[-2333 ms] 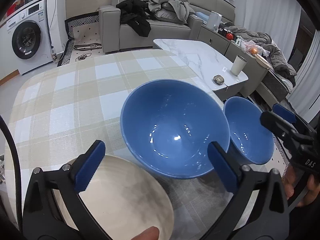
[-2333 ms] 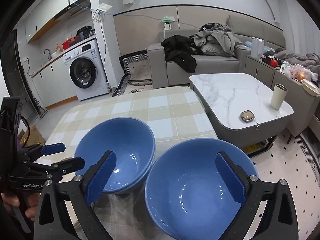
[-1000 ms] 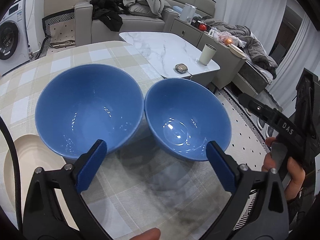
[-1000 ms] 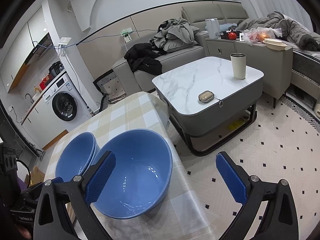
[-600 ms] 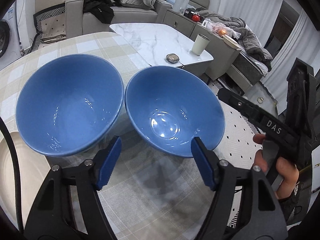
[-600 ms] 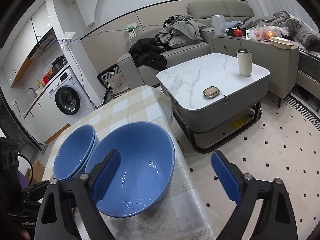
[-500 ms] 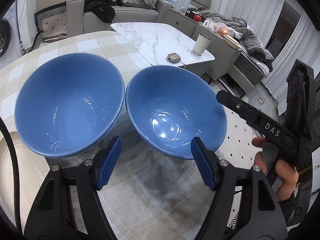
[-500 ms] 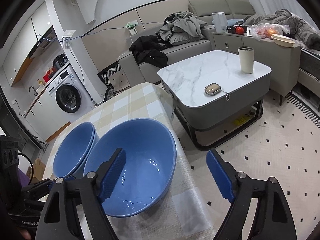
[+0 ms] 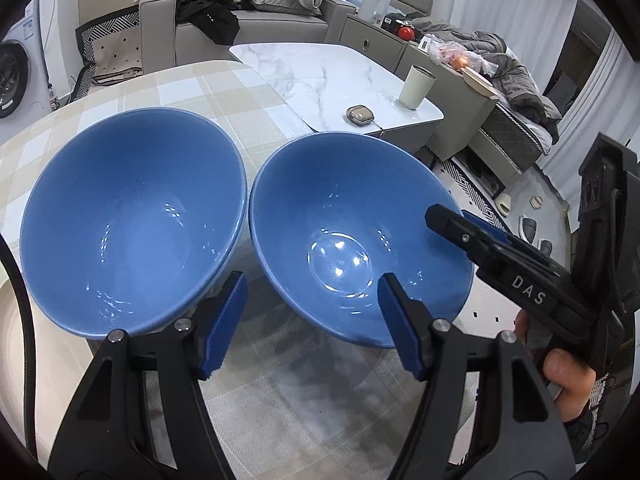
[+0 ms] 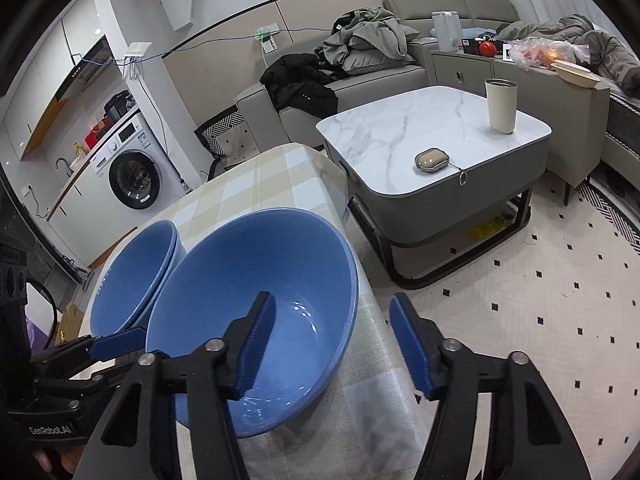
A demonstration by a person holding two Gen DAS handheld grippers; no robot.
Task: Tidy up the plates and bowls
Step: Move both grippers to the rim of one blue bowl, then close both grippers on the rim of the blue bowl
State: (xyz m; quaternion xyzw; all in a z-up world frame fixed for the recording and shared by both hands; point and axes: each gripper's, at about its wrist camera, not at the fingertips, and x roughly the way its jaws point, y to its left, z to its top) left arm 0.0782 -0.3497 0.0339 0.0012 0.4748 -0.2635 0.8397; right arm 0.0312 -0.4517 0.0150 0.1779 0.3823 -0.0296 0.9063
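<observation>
The checked beige-and-white cloth-covered worktop [image 9: 168, 84] carries two glossy blue ceramic bowls side by side, rims nearly touching. The left bowl [image 9: 132, 220] appears in the right wrist view to sit nested on another. The right bowl [image 9: 360, 236] sits by the worktop's edge, between both claws. The right claw [image 10: 332, 344] is released, straddling that bowl's near rim: one finger inside, the other outside the wall. The left claw [image 9: 312, 320] is also released, straddling its opposite rim. A cream round plate [image 9: 36, 360] lies left, clear of both claws.
</observation>
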